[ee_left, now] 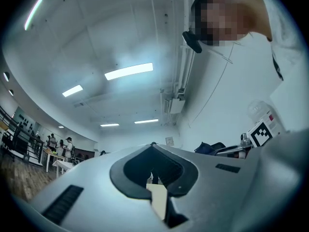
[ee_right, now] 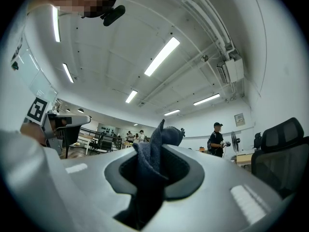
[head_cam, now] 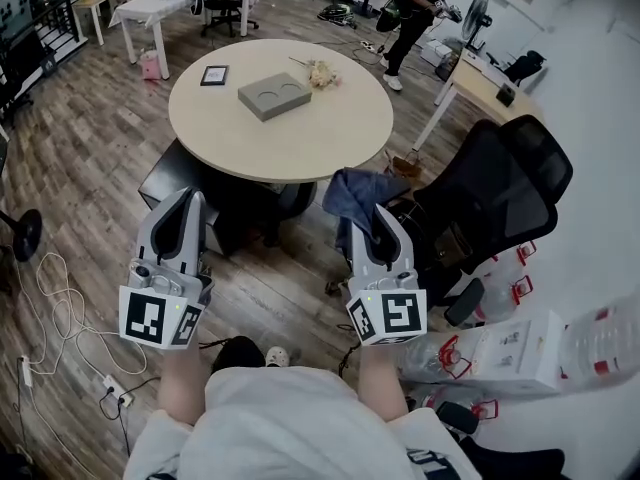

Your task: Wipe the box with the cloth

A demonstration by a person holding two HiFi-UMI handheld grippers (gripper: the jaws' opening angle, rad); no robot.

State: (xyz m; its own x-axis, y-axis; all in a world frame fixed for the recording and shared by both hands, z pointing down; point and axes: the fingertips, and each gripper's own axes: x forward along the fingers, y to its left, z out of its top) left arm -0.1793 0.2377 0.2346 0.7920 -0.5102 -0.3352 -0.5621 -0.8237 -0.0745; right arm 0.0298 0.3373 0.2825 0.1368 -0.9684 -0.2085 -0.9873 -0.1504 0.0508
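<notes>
The grey box [head_cam: 274, 95] lies flat on the round beige table [head_cam: 330, 133], far ahead of both grippers. In the head view my right gripper [head_cam: 378, 212] is held short of the table's near edge, shut on a dark blue cloth [head_cam: 356, 193] that bunches out past its tips. The right gripper view shows the cloth [ee_right: 153, 162] pinched between the closed jaws of the right gripper [ee_right: 161, 146]. My left gripper [head_cam: 188, 196] is level with it on the left. Its jaws meet at the tips with nothing between them in the left gripper view [ee_left: 153, 145].
A small dark frame [head_cam: 214, 75] and a crumpled pale thing [head_cam: 321, 74] also lie on the table. A black office chair [head_cam: 500, 188] stands to the right, a dark stool [head_cam: 175, 178] sits under the table, cables [head_cam: 60, 308] trail at left, and a white carton [head_cam: 515, 348] lies at right. A person [head_cam: 415, 8] stands at the back.
</notes>
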